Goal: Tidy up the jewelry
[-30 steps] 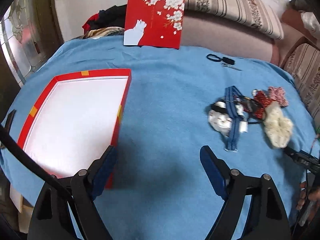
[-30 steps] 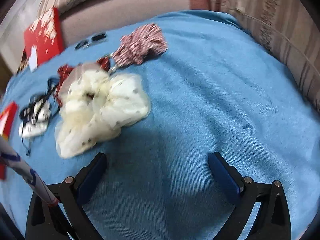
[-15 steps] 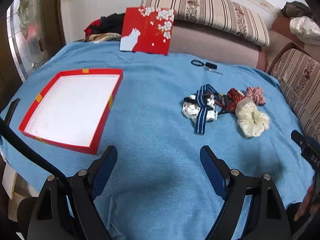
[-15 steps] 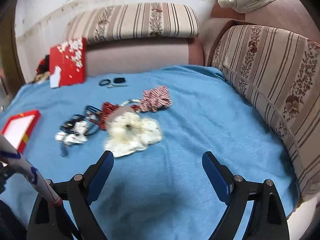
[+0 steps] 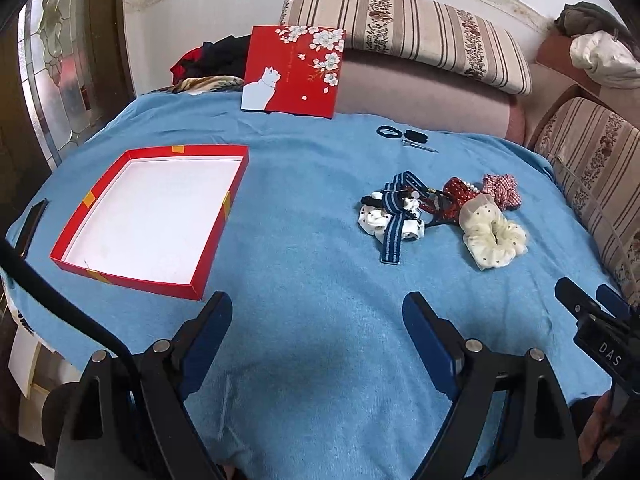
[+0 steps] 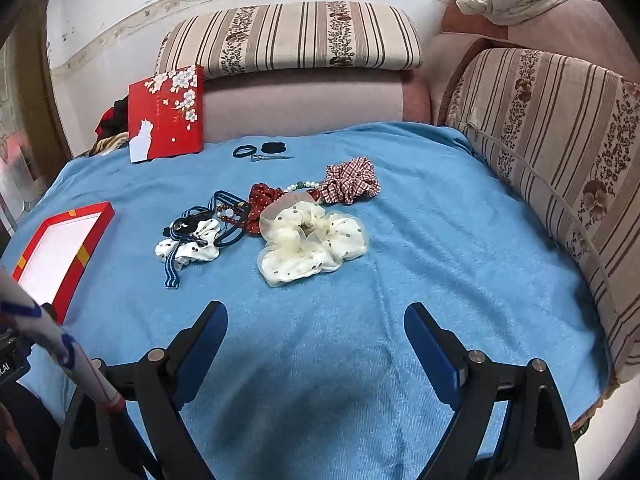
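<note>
Box: my open red cardboard box point(image 5: 218, 236) is lying flat, long axis running away from me.
Grippers: my left gripper point(image 5: 316, 320) and right gripper point(image 6: 316, 320) are hovering, jaws apart, empty.

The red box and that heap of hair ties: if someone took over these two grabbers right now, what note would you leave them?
Left gripper: open, holding nothing. Right gripper: open, holding nothing; its jaws closed slightly a moment ago.
Red box: nothing in it, on the blue cloth; its lid leans against the sofa.
Scrunchies, bead bracelets and ribbon bow lie heaped; the cream scrunchie is nearest. Black hair ties and a clip sit farther back.
Done: nothing boxed. Left: everything.
</note>
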